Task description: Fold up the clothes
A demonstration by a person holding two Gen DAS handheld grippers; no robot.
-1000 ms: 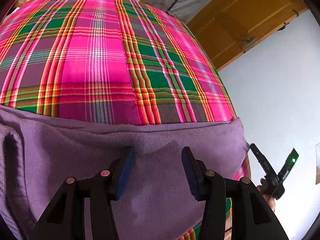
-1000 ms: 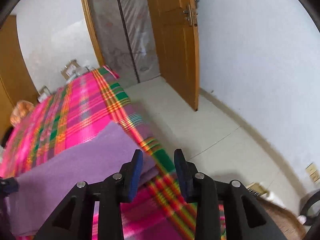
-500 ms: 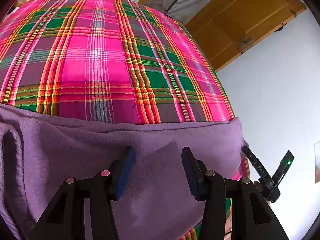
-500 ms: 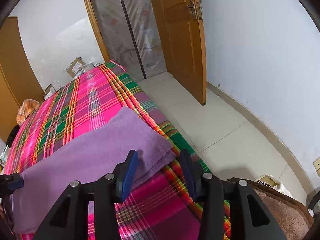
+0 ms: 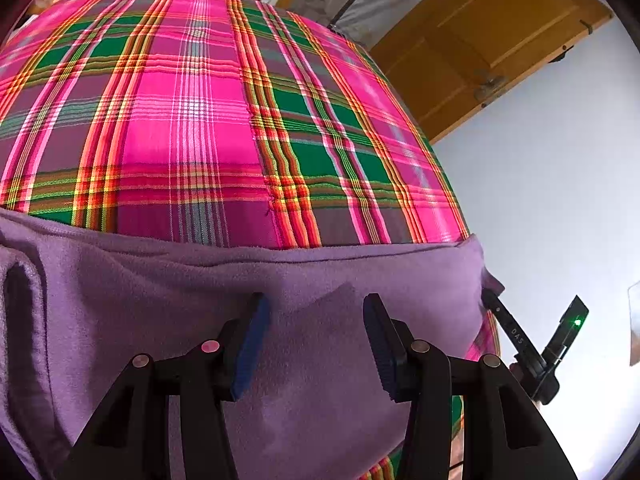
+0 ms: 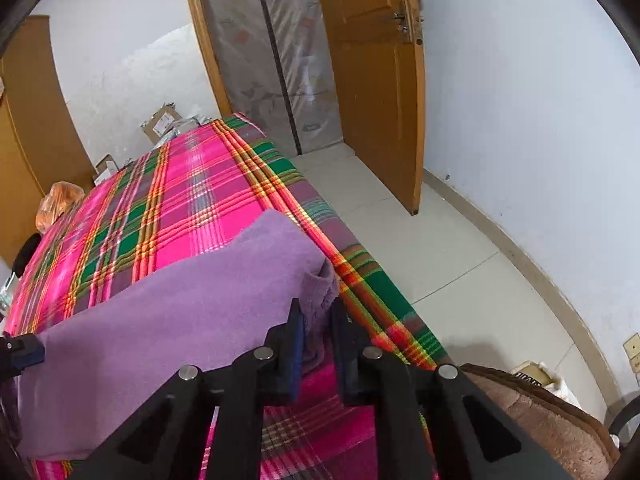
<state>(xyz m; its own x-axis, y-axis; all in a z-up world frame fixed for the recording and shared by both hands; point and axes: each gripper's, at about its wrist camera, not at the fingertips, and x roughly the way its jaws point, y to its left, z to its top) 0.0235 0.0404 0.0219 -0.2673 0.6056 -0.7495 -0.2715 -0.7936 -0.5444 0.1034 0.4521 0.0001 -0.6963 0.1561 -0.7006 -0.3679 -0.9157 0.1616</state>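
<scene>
In the left wrist view, the left gripper is being held above a purple garment, its jaws standing wide apart with nothing pressed between the blue pads. Whether the fingertips are touching the fabric cannot be told. The garment is lying across the lower half of the picture, from nine o'clock to four o'clock, on a bed covered by a pink, green and orange plaid bedspread, which is filling the upper half toward twelve o'clock. A folded ridge of the garment is seen at eight o'clock. At four o'clock, beyond the garment's corner, the right gripper is being shown with a small green light glowing on it. A wooden door is seen at two o'clock against a white wall.

In the right wrist view, the right gripper is being closed, its jaws narrow, with the garment's bunched corner caught between the pads; the corner is being pinched at the bedspread's edge. The garment is stretching from the centre toward eight o'clock. At nine o'clock a dark piece of the left gripper is visible at the garment's far end. A tiled floor is lying at three o'clock, the door at one o'clock, and a brown fuzzy cushion at five o'clock.
</scene>
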